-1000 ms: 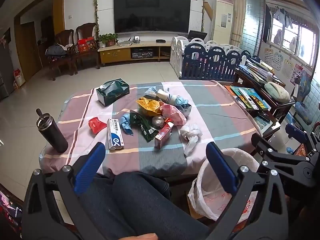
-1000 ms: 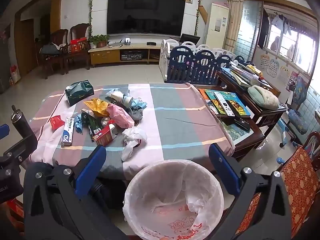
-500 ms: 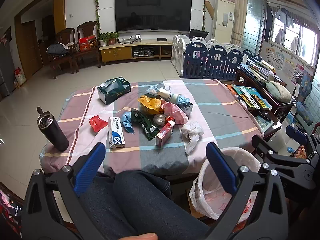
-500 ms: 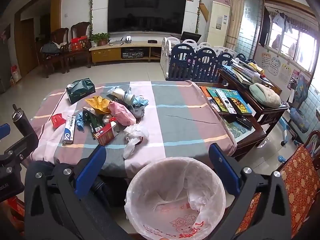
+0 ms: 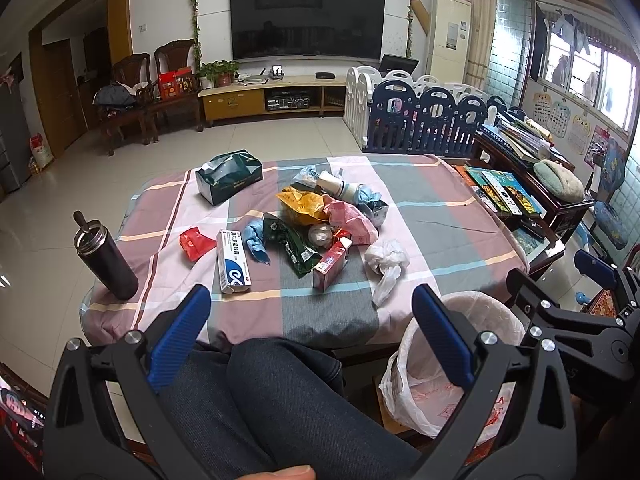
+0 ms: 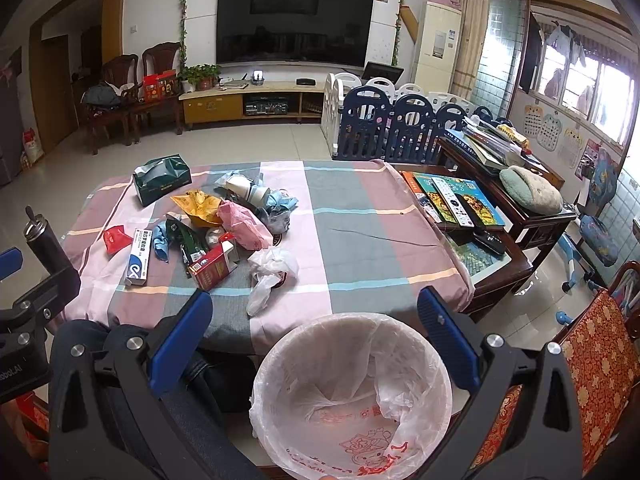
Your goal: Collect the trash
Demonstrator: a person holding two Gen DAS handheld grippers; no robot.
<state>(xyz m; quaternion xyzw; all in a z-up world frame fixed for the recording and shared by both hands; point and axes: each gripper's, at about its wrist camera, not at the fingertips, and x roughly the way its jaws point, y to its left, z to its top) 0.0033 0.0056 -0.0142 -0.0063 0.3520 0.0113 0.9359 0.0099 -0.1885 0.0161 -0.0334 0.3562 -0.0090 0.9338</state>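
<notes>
Left wrist view had my left gripper (image 5: 310,338) low in the frame, its blue fingers spread wide and holding nothing, poised over my knee short of the table. The trash sat heaped at centre frame on the checked tablecloth (image 5: 432,216): a white-and-blue medicine box (image 5: 233,267), a red carton (image 5: 331,264), a dark green wrapper (image 5: 290,245), a yellow bag (image 5: 303,205), a pink bag (image 5: 352,220) and a crumpled white plastic bag (image 5: 386,265) nearest the table edge. A black flask (image 5: 105,258) stood apart at left, likely not rubbish.

In the right wrist view my right gripper (image 6: 314,346) was equally wide apart and empty, hanging above the lined bin (image 6: 352,396) at lower centre. I judged the bin sat there, just below the table edge, so each piece needed only a short carry.
</notes>
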